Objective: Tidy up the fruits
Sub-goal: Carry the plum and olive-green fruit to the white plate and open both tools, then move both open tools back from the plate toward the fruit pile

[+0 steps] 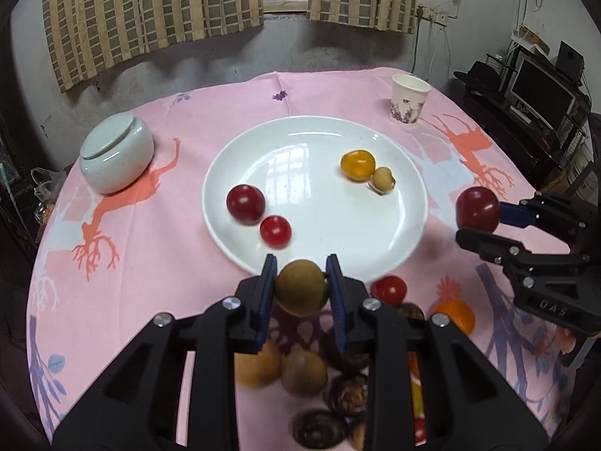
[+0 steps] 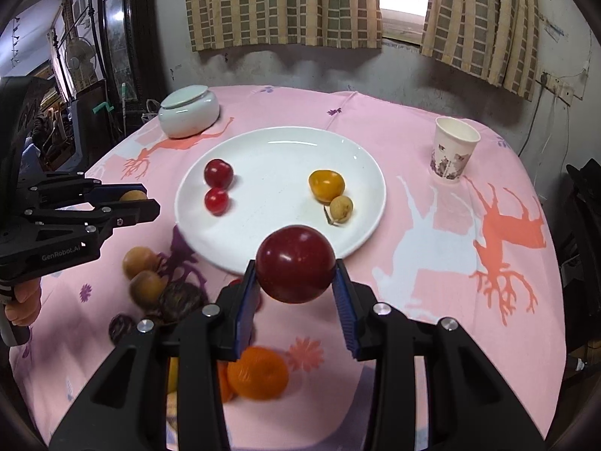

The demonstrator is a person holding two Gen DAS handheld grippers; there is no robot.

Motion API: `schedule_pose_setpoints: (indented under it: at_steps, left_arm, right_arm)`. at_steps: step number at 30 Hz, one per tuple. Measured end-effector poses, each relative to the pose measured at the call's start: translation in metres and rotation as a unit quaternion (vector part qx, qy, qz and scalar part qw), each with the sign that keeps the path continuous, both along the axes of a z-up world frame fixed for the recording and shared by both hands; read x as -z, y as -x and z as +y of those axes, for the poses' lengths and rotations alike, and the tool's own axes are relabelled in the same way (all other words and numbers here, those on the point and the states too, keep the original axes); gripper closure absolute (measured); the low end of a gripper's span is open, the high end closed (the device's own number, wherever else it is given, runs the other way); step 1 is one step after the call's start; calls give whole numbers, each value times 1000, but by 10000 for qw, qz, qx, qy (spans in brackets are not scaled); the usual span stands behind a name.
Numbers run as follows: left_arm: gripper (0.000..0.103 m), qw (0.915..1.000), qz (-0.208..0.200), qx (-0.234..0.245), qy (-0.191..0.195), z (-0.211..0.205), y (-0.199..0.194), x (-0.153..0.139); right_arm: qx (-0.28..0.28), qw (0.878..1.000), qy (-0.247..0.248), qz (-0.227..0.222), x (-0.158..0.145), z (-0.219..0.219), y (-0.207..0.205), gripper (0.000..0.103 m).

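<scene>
Fruits ride in both grippers: left gripper (image 1: pixel 301 278) pinches a brown longan (image 1: pixel 301 287), right gripper (image 2: pixel 296 274) clamps a red plum (image 2: pixel 295 263); best released low over the plate's (image 1: pixel 319 139) bare six o'clock area.

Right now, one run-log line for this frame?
left tongs: shut on longan | right tongs: shut on plum | plate: four fruits | stage: carrying

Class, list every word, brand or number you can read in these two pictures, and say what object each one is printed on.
"GenRobot.AI": on the black body of the left gripper, seen from the right wrist.
"DAS": raised letters on the black body of the right gripper, seen from the left wrist.
The paper cup bears only a flower print; no words can be read on it.
</scene>
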State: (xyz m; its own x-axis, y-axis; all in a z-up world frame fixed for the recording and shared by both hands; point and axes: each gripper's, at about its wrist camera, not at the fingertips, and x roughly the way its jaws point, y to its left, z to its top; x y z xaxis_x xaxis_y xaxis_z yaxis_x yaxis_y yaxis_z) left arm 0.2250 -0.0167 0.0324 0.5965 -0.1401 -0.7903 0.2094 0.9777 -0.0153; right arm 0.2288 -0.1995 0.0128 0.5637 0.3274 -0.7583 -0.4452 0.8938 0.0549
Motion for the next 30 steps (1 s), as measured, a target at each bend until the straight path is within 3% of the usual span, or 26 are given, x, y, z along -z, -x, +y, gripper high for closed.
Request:
schedule_pose_setpoints:
  at_steps: [7, 14, 15, 16, 18, 30]
  left_arm:
    - [76, 9992, 324, -208, 114, -4, -53, 36]
    - [76, 9988, 379, -264, 187, -8, -69, 47]
    - [74, 9986, 382, -271, 237, -7, -70, 47]
    - [62, 9986, 358, -290, 257, -7, -71, 46]
    - [49, 9991, 243, -311, 175, -8, -70, 43]
    - [44, 9993, 120, -345, 126, 7, -38, 21]
  right_arm:
    - [147, 9994, 125, 288, 36, 18, -49, 64]
    - [196, 9987, 325, 344, 52, 28, -68, 63]
    - [209, 9985, 372, 330, 53, 30, -69, 63]
    - [249, 9984, 404, 319, 54, 30, -70, 63]
    - [301, 9985, 305, 344, 55, 26, -71, 63]
    - [441, 9983, -212, 320, 28, -3, -40, 63]
